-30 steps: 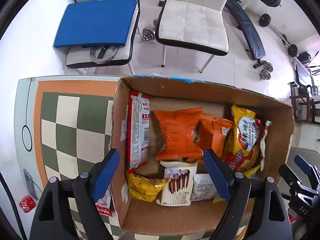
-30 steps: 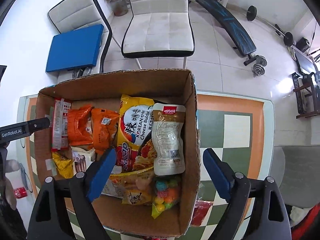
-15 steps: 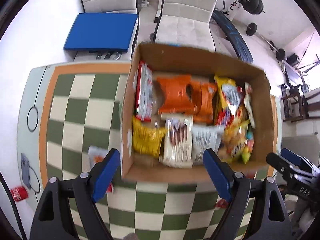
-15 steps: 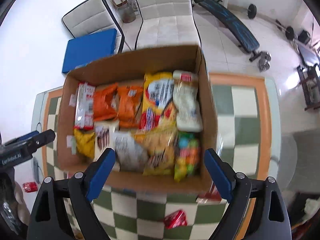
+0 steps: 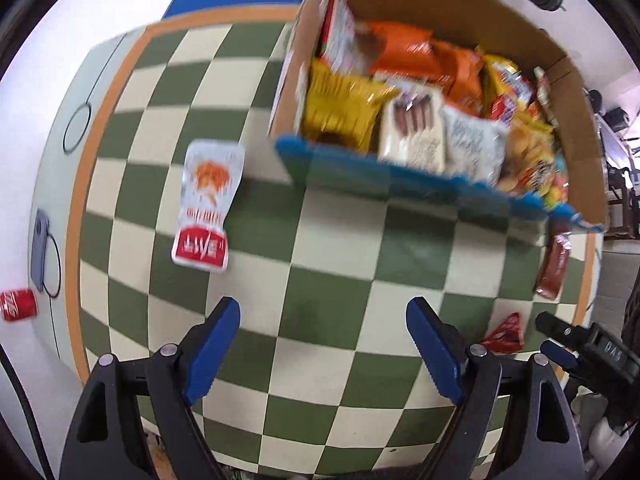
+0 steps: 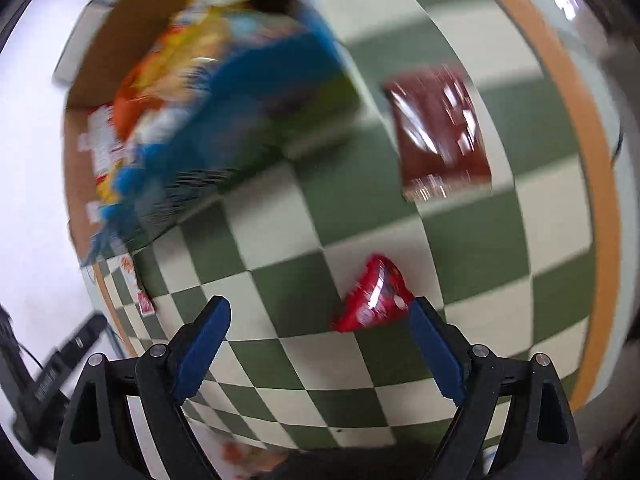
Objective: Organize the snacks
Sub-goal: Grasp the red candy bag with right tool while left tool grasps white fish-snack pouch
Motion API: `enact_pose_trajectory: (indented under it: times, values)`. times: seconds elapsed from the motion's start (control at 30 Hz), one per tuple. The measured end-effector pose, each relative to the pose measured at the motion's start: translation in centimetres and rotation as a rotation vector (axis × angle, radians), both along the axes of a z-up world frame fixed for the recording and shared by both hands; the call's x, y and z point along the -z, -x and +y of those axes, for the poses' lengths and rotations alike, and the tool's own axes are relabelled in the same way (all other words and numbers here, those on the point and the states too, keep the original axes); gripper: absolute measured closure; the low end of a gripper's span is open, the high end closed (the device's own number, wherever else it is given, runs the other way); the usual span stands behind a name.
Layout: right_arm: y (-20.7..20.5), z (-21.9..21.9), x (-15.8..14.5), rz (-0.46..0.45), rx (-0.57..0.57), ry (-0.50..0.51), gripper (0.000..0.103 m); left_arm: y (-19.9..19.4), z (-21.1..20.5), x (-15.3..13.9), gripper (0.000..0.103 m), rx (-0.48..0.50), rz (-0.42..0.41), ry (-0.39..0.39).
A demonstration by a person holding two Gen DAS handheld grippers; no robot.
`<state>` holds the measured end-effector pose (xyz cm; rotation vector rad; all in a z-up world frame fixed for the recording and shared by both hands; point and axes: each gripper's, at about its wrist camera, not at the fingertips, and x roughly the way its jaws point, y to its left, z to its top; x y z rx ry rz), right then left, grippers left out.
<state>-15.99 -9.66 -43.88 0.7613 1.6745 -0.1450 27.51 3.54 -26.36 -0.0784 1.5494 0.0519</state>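
A cardboard box (image 5: 580, 92) full of several snack packets stands at the far side of the checkered table (image 5: 332, 280); it also shows, blurred, in the right wrist view (image 6: 132, 8). A white and red packet (image 5: 206, 204) lies left of the box. A dark red packet (image 5: 554, 266) (image 6: 440, 132) and a small red packet (image 5: 504, 334) (image 6: 374, 300) lie to the right. My left gripper (image 5: 323, 350) is open and empty above the table's near side. My right gripper (image 6: 319, 342) is open and empty, its right finger beside the small red packet.
A red can (image 5: 18, 304) lies on the white floor left of the table. A grey device (image 5: 40, 254) sits on the table's left border. The table has an orange rim (image 6: 576, 128). The right gripper's body (image 5: 592, 350) shows at the left wrist view's right edge.
Both grippers have pulled back from above the box and dropped toward the table's near side. The right wrist view has swung right onto the red packets. Both stay open.
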Motion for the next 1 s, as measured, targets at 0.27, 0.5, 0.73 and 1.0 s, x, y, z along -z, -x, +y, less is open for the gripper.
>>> enact_pose_trajectory:
  times: [0.27, 0.5, 0.73, 1.0]
  values:
    - [2.5, 0.1, 4.6, 0.087, 0.106, -0.051, 0.045, 1.5, 1.7, 2.8, 0.018, -0.056, 0.064, 0.003]
    - [2.7, 1.5, 4.6, 0.040, 0.072, -0.010, 0.067, 1.6, 4.3, 2.8, 0.018, -0.099, 0.063, 0.016]
    - [0.5, 5.6, 2.8, -0.029, -0.020, -0.031, 0.069, -0.6, 9.3, 3.3, 0.018, -0.166, 0.076, 0.033]
    - [-3.3, 11.4, 2.3, -0.067, -0.166, -0.001, 0.070, -5.2, 12.5, 7.0, 0.018, -0.123, 0.132, -0.036]
